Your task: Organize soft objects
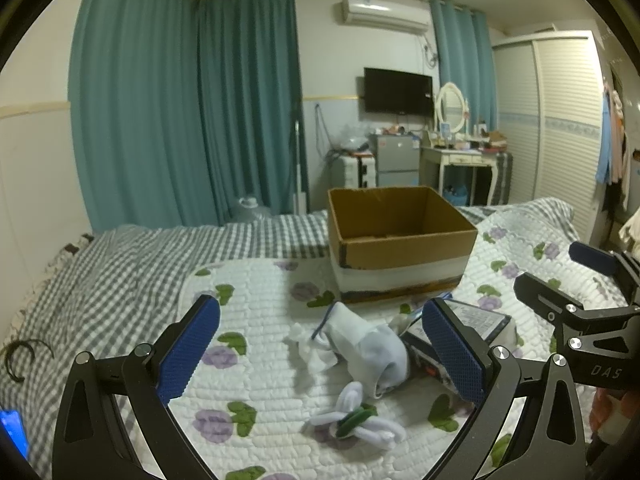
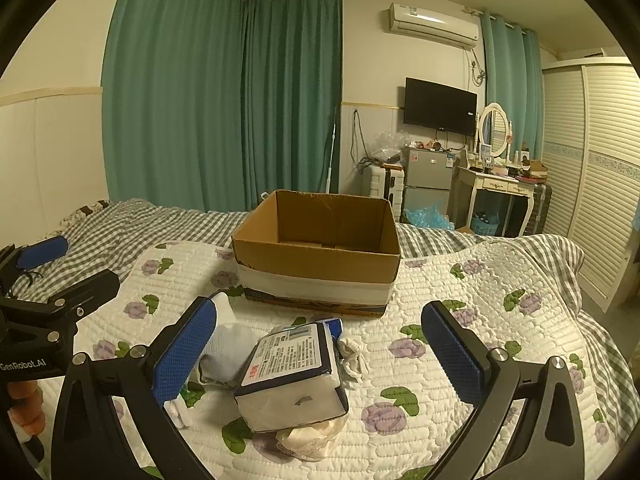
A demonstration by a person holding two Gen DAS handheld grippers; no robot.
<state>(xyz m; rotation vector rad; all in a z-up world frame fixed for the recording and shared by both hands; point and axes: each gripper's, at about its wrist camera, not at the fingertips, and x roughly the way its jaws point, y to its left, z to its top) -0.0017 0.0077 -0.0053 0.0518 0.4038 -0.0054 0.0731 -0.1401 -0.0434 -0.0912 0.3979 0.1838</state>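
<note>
An open cardboard box [image 1: 400, 236] stands on the flowered quilt, also in the right wrist view [image 2: 320, 248]. In front of it lie a white sock [image 1: 360, 344], a white and green pipe-cleaner flower [image 1: 356, 420] and a wrapped tissue pack [image 2: 292, 368], partly seen in the left view [image 1: 472, 324]. A cream soft item [image 2: 312, 438] lies under the pack's near end. My left gripper [image 1: 320, 356] is open above the sock, touching nothing. My right gripper [image 2: 320, 356] is open above the tissue pack and empty.
The bed has a grey checked sheet [image 1: 120, 264] to the left. A black hair clip [image 1: 20, 354] lies on it. A fridge [image 2: 428, 184], dressing table [image 2: 500, 188] and wardrobe [image 2: 592, 168] stand beyond the bed. Teal curtains [image 1: 180, 100] hang behind.
</note>
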